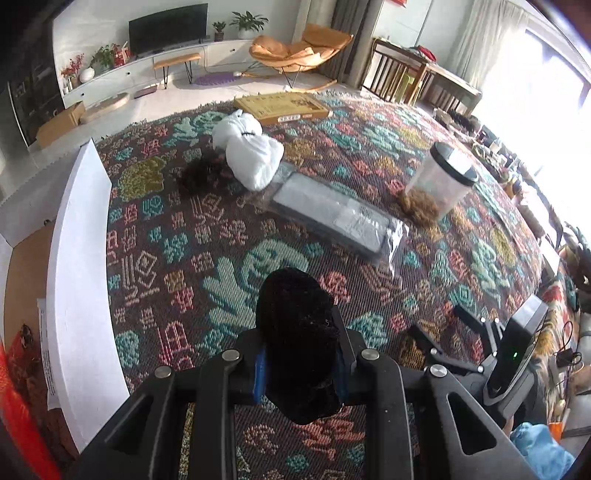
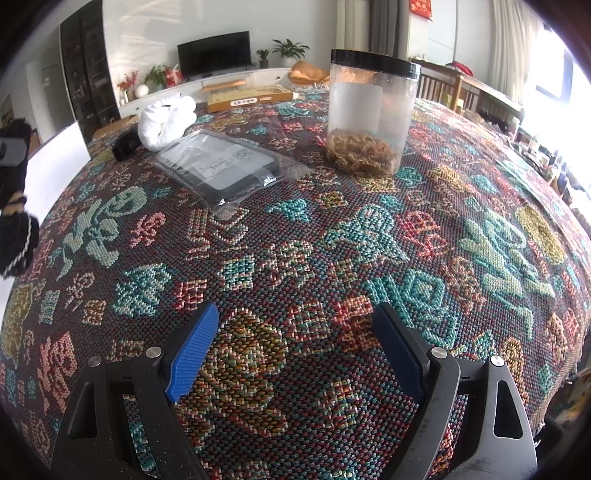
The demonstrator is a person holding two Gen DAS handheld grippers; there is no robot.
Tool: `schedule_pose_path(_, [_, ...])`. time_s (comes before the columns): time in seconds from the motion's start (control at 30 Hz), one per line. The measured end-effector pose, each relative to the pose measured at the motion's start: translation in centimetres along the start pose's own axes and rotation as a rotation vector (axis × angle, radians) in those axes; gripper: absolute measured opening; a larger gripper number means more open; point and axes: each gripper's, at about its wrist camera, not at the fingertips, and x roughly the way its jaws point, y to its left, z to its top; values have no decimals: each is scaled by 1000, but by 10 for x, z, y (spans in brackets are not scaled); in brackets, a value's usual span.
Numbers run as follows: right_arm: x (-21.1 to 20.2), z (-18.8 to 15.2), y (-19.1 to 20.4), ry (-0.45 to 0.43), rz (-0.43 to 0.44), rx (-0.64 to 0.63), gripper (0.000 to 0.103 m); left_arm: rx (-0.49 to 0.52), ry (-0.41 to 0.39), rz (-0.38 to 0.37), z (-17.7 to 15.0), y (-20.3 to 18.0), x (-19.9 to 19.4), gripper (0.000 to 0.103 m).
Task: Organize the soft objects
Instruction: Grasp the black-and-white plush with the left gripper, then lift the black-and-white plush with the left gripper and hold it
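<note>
Inside, the lidded jar [image 2: 369, 114] holds tan fluff [image 2: 360, 153].

Home living room, showing: a flat television [image 1: 168, 27] sitting on a long white cabinet [image 1: 147, 72], potted plants [image 1: 248, 23] standing alongside, an orange lounge chair [image 1: 299, 50] resting by curtains [image 1: 487, 40], a patterned woven cloth [image 2: 295, 258] covering the table.

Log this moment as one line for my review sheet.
left gripper: shut on black soft bundle, held above patterned cloth | right gripper: open, empty | white bundle: on cloth
</note>
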Motion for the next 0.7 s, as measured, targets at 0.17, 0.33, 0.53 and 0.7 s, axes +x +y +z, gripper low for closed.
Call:
schedule_pose_path(0.17, [0, 0, 0, -1, 0, 0, 88, -27, 1, 118, -16, 18, 50, 36])
schedule_pose_path(0.33, [0, 0, 0, -1, 0, 0, 88, -44, -49, 225, -9, 16, 75, 89])
schedule_pose_path(0.53, [0, 0, 0, -1, 1, 0, 88, -41, -61, 271, -8, 14, 88, 90])
schedule_pose_path(0.7, [0, 0, 0, -1, 1, 0, 88, -107, -97, 248, -15, 26, 83, 91])
